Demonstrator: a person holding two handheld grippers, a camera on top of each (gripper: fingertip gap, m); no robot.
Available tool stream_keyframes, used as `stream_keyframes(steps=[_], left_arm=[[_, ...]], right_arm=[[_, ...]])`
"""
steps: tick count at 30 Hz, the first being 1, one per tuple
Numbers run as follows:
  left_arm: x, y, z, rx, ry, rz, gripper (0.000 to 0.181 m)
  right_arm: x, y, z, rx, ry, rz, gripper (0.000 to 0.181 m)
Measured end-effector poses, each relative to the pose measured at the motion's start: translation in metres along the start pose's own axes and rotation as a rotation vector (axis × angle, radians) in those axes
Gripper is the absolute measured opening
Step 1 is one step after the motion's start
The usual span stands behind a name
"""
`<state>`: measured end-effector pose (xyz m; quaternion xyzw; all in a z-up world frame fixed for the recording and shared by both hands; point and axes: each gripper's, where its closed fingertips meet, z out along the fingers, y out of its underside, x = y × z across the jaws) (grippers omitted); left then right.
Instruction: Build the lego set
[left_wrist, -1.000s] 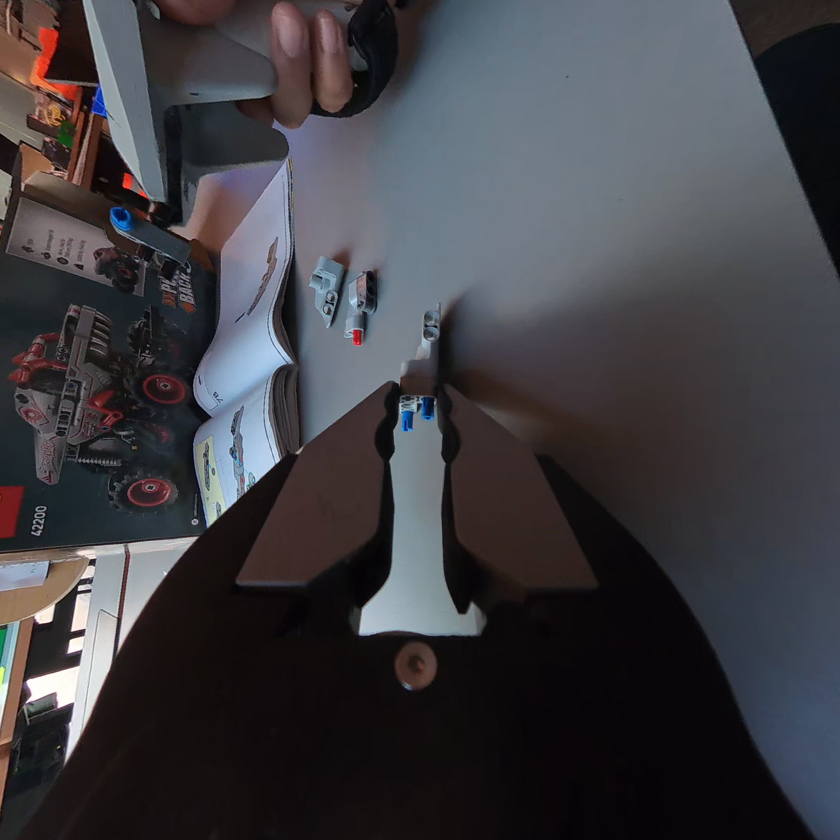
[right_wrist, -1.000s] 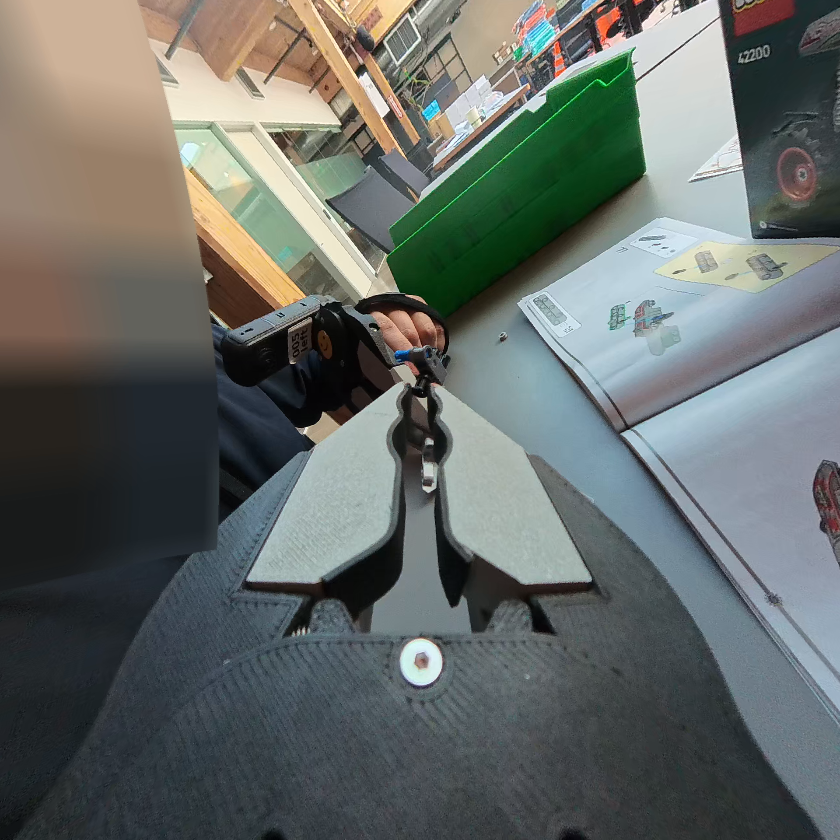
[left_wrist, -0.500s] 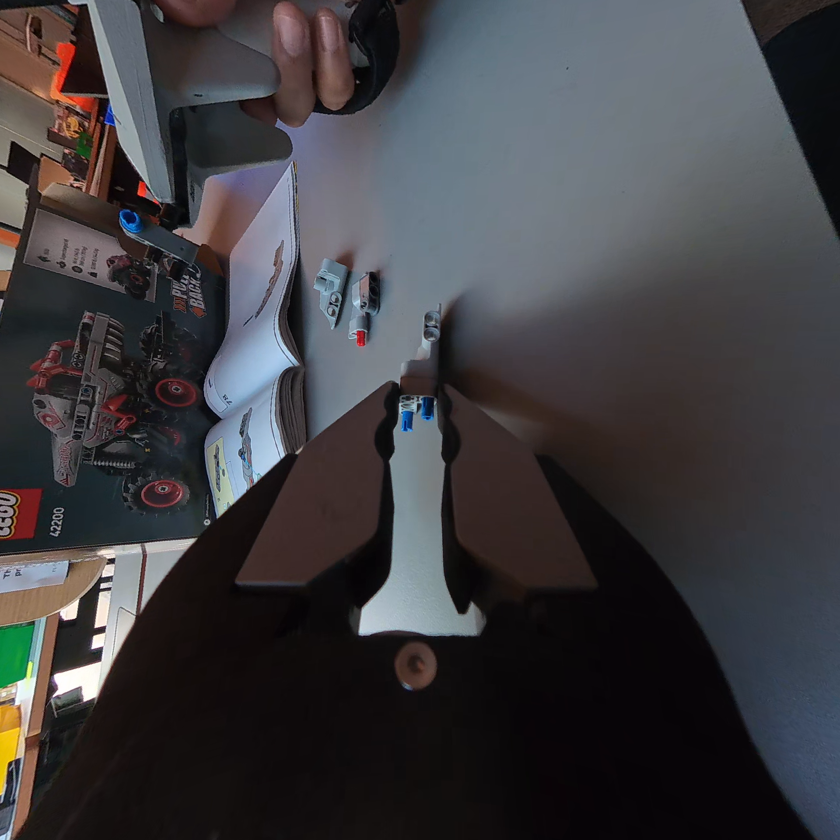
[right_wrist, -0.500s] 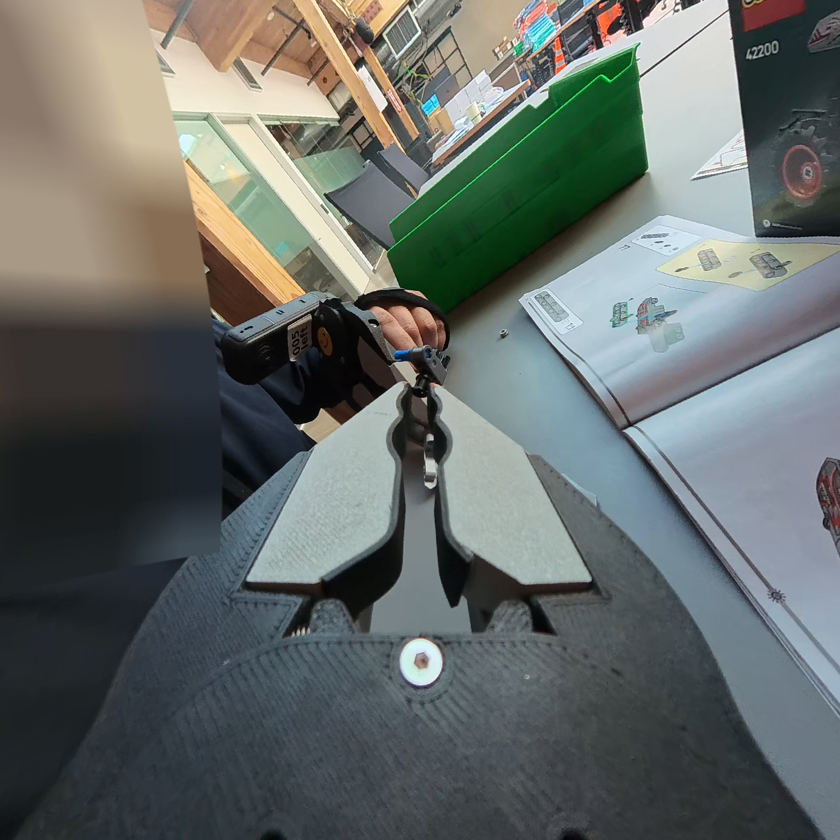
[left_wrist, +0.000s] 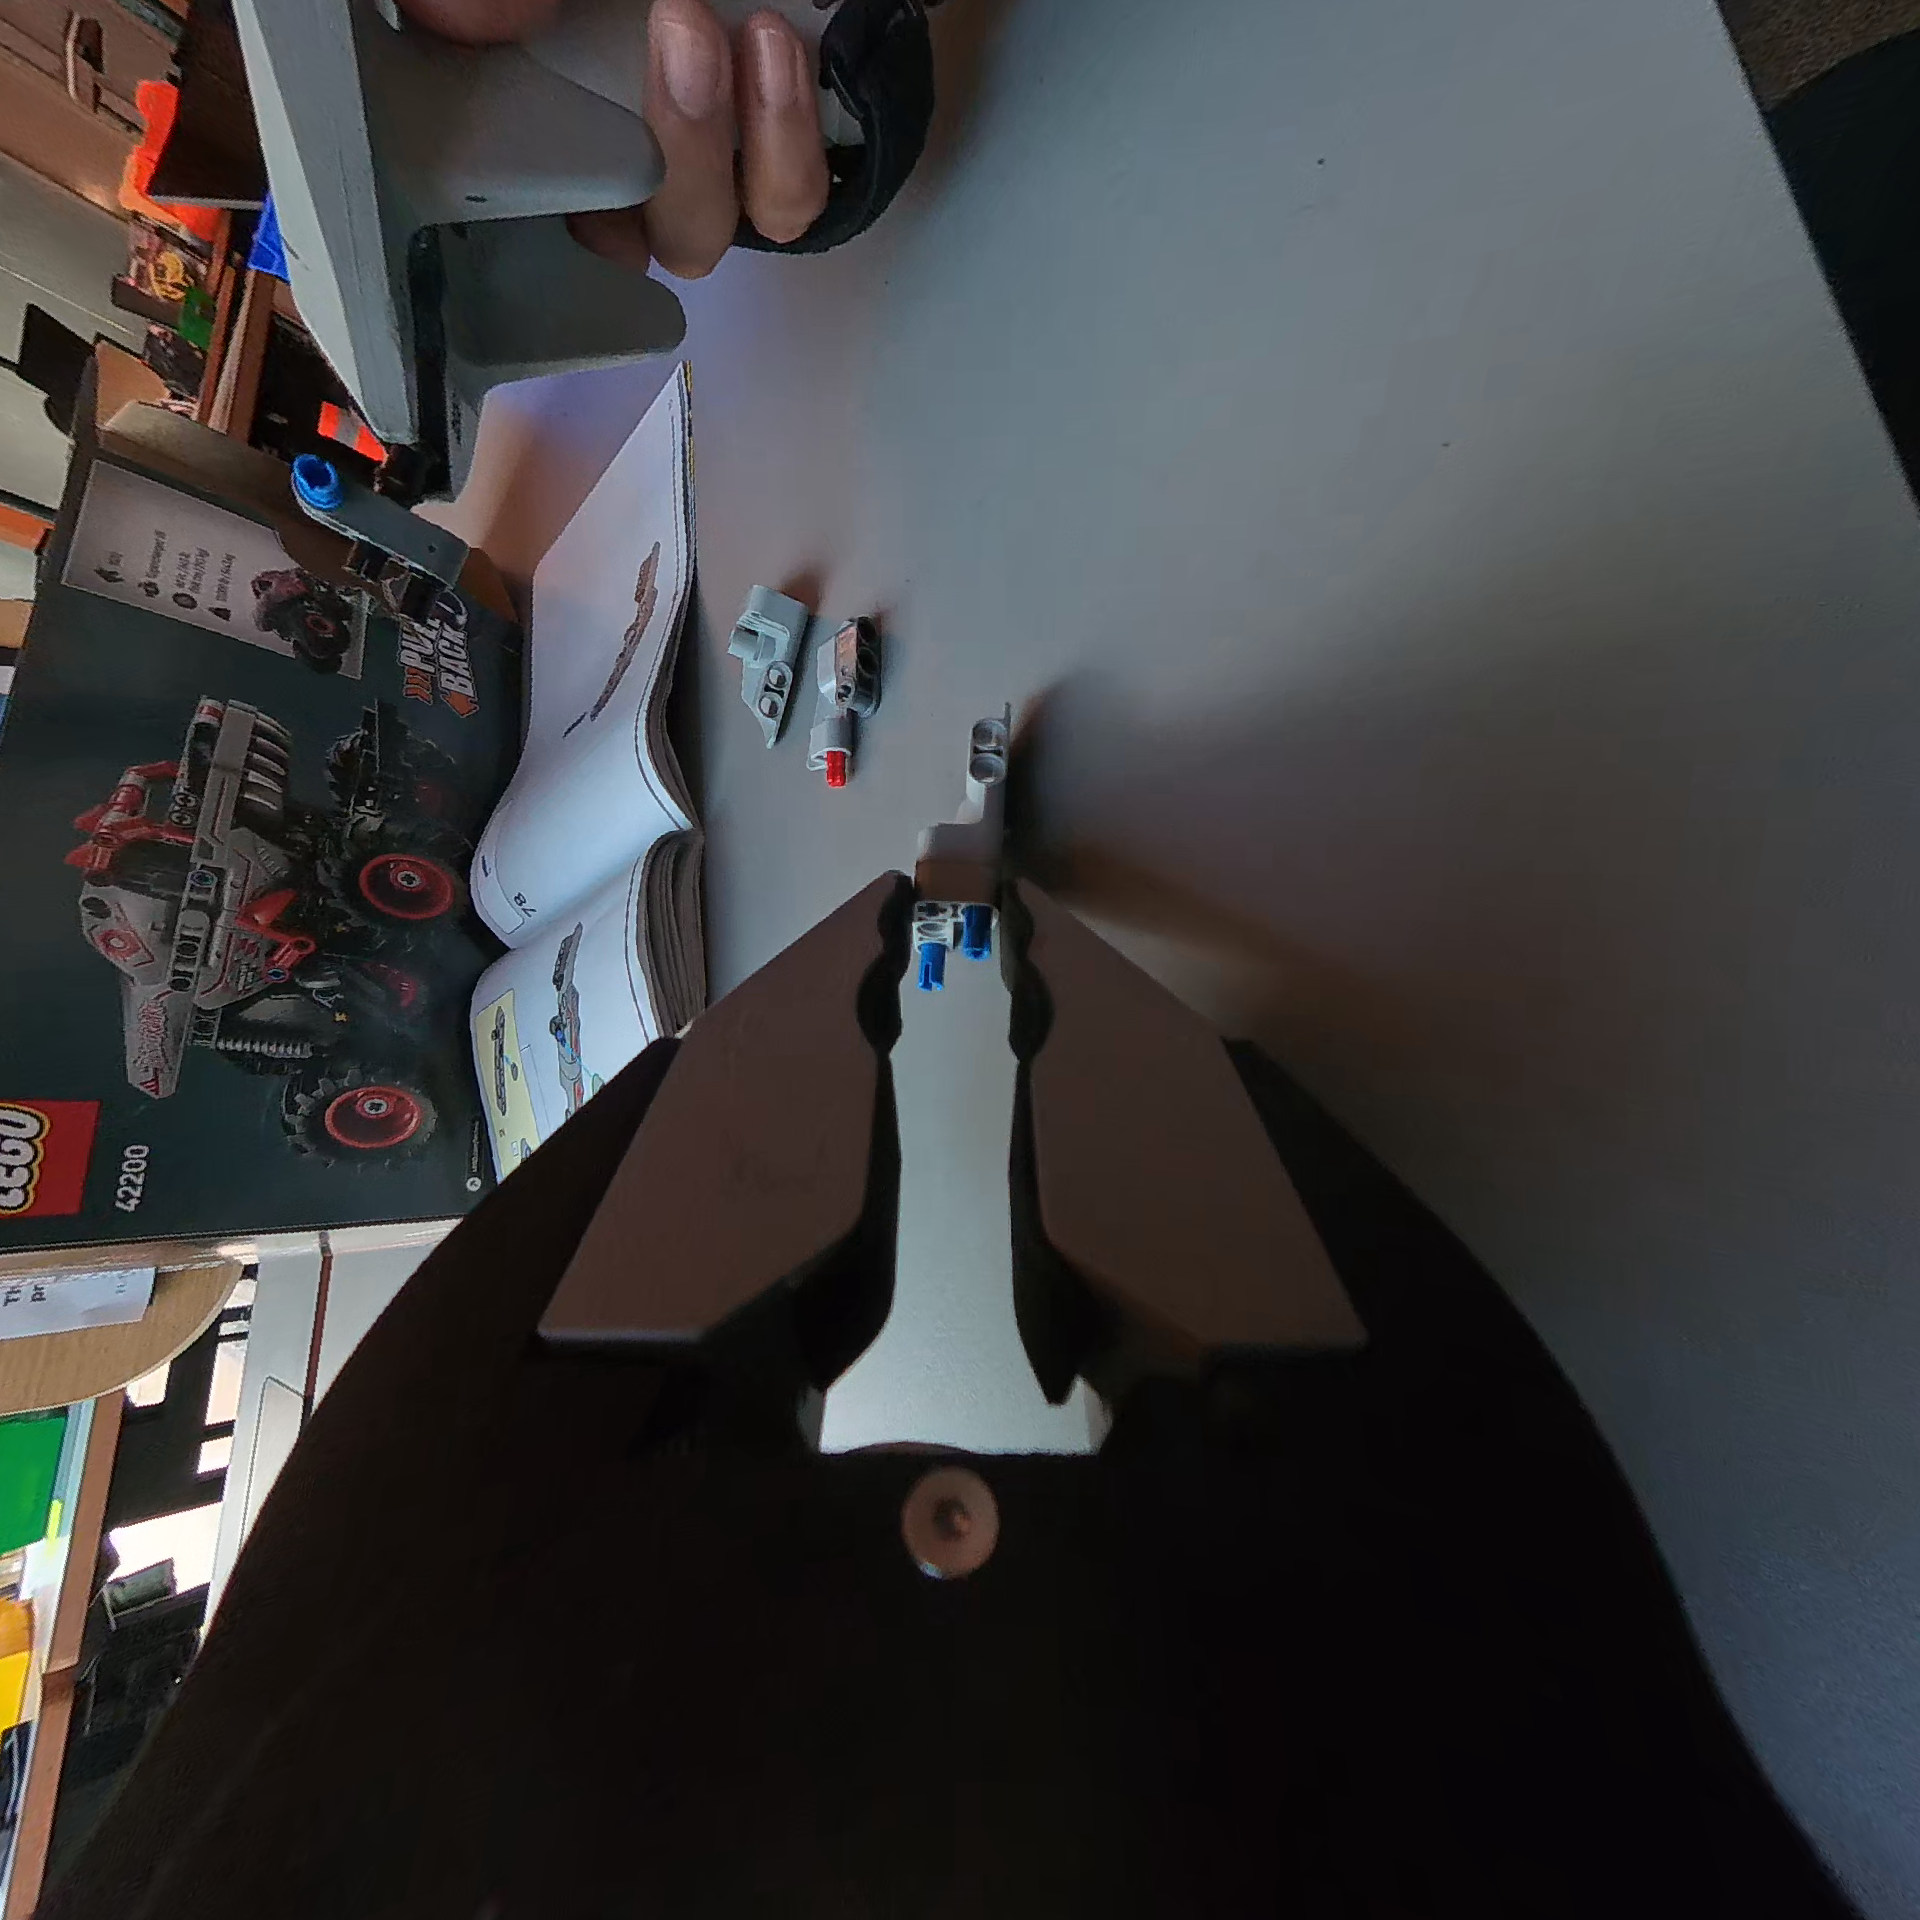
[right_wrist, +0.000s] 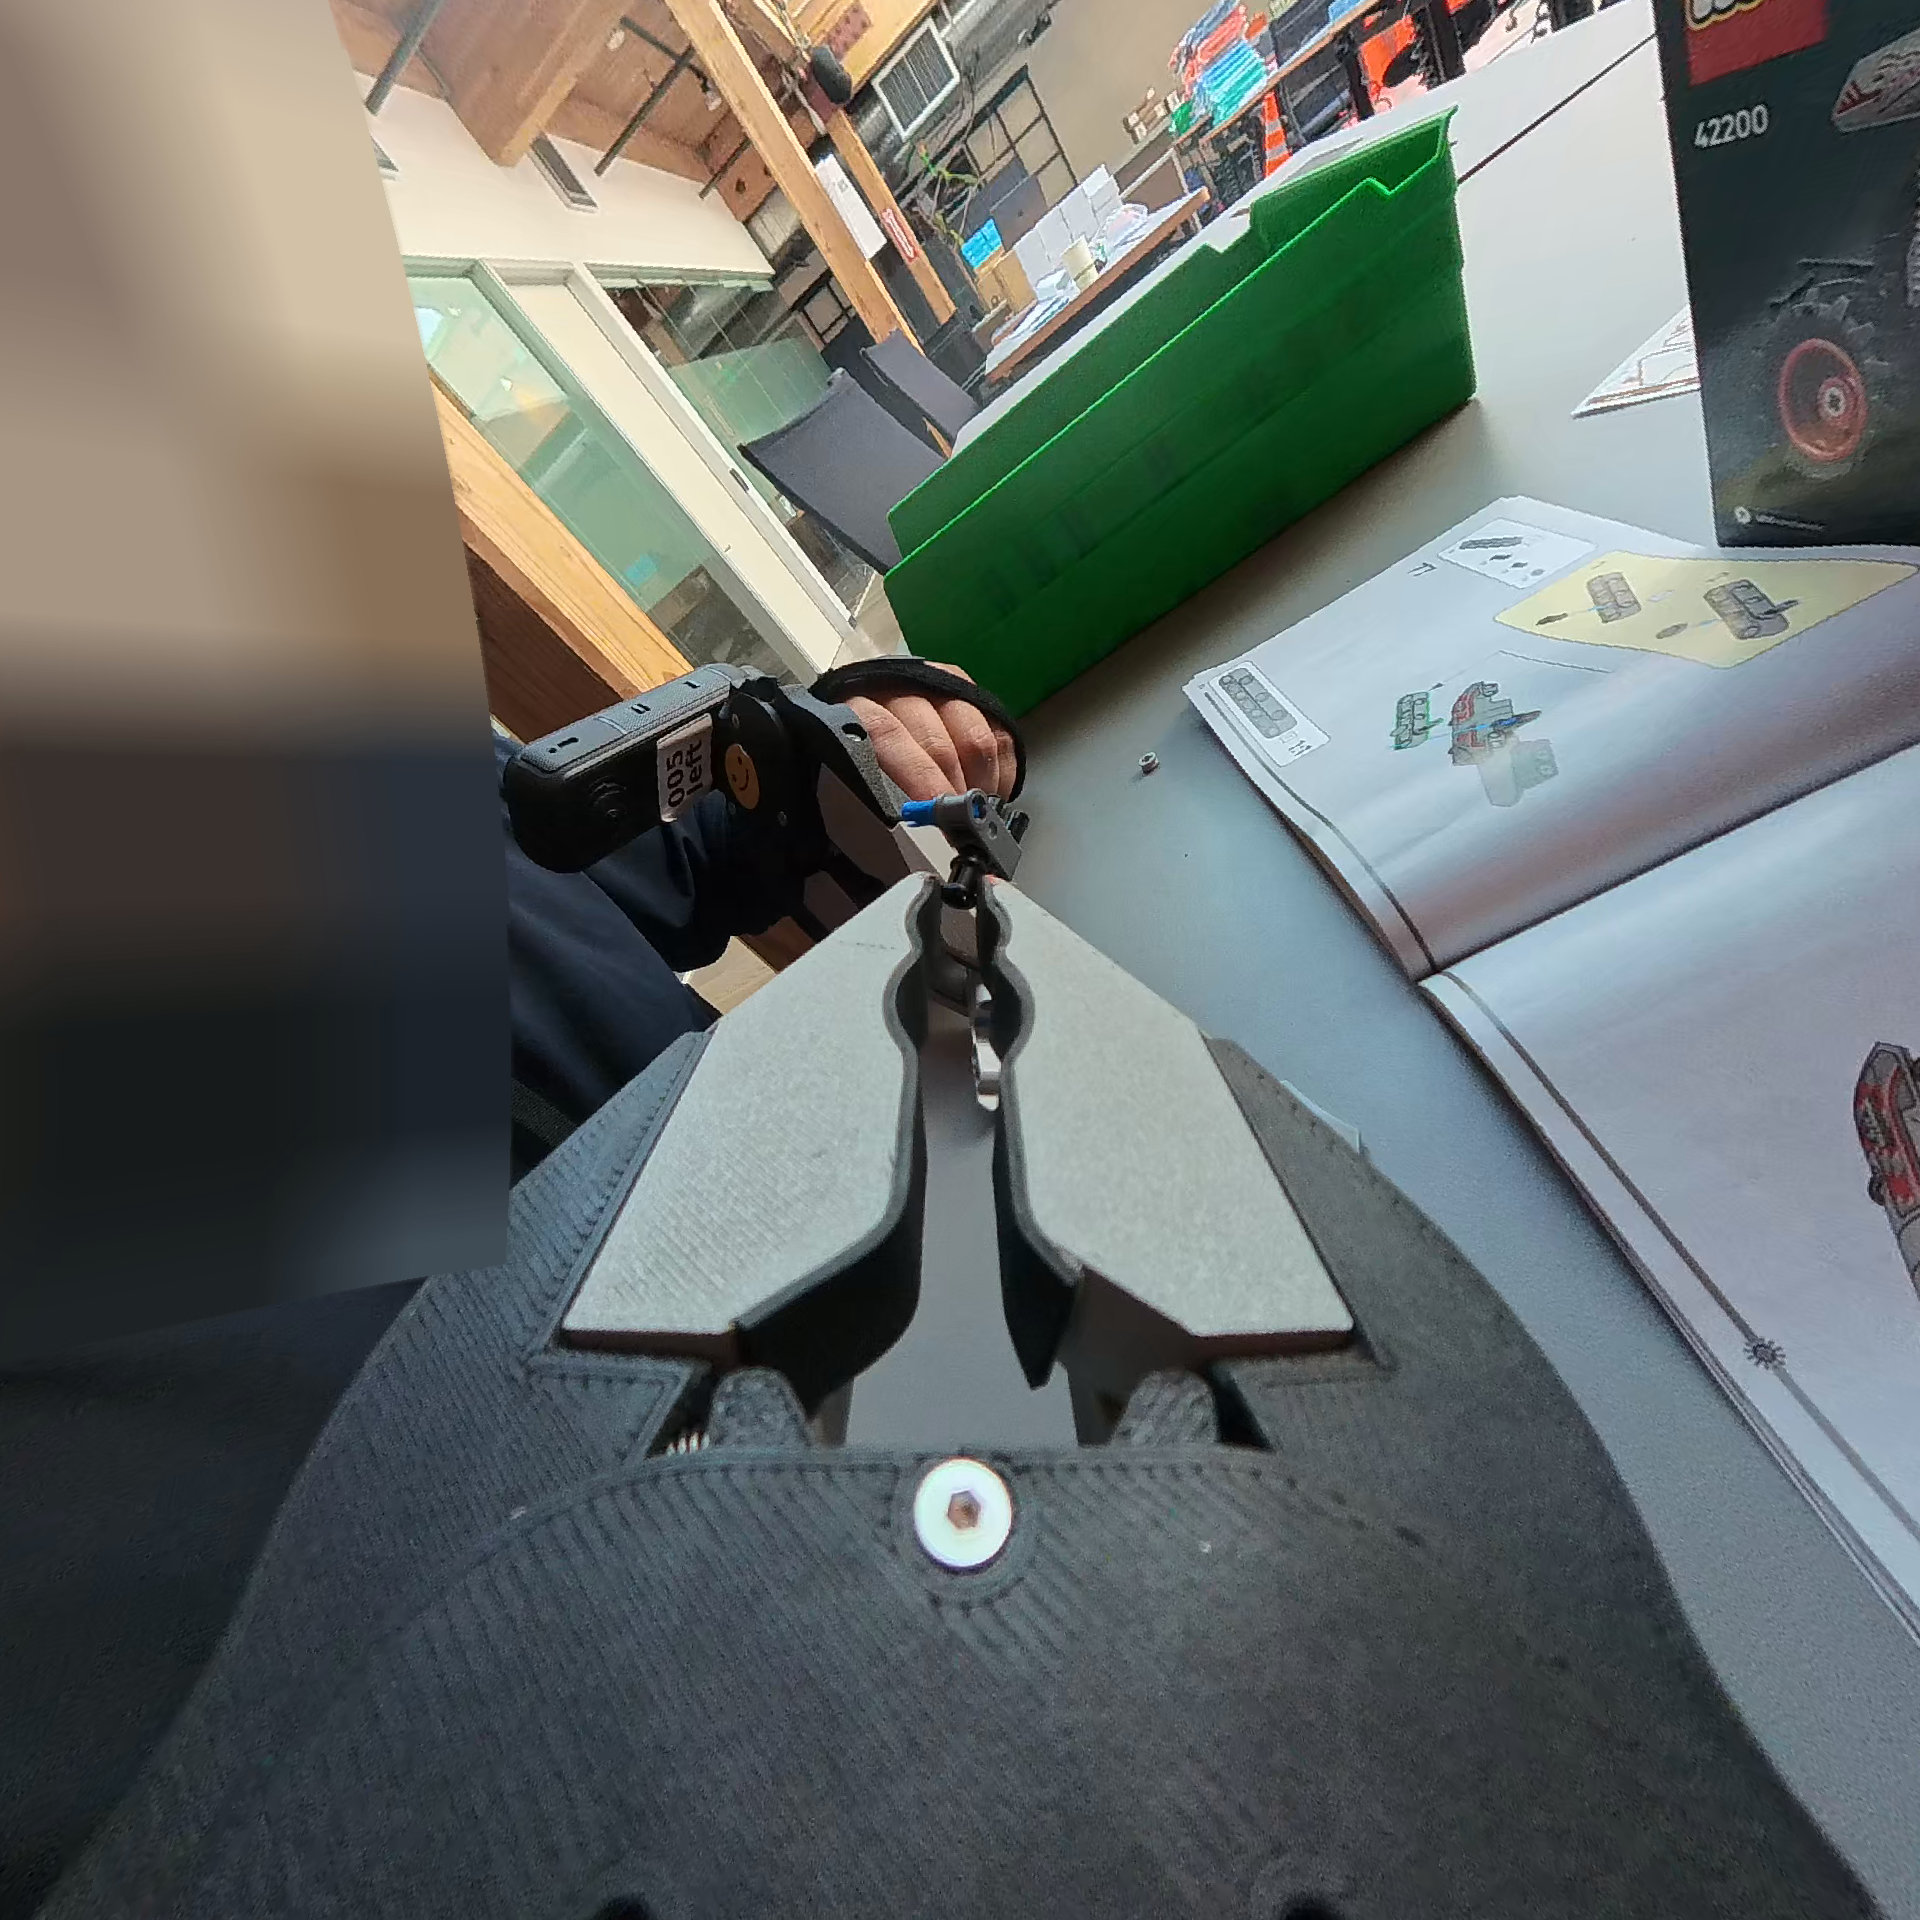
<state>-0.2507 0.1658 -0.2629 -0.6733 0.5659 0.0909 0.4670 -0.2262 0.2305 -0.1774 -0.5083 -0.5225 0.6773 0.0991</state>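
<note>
Between left tongs (left_wrist: 954, 914): white piece (left_wrist: 956, 883); right tongs (right_wrist: 961, 904) pinch grey piece (right_wrist: 992, 826).

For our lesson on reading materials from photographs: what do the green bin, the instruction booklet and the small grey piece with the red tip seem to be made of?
Green bin: probably moulded plastic, with uniform colour, a smooth semi-gloss wall and crisp edges.
Instruction booklet: paper, matte, shown by thin printed pages curving at the spine.
Grey piece with the red tip: likely hard plastic, with sharp moulded holes and a slight sheen.

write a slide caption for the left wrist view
Left hand-held gripper pinching a light-grey piece with blue pins above the table.
</note>
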Motion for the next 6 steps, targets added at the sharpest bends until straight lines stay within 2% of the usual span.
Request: stream_keyframes(steps=[6], left_arm=[[0.0002,0.0001,0.0,0.0,0.004,-0.006,0.014]], right_arm=[[0.0001,0.0002,-0.0001,0.0,0.0,0.002,0.003]])
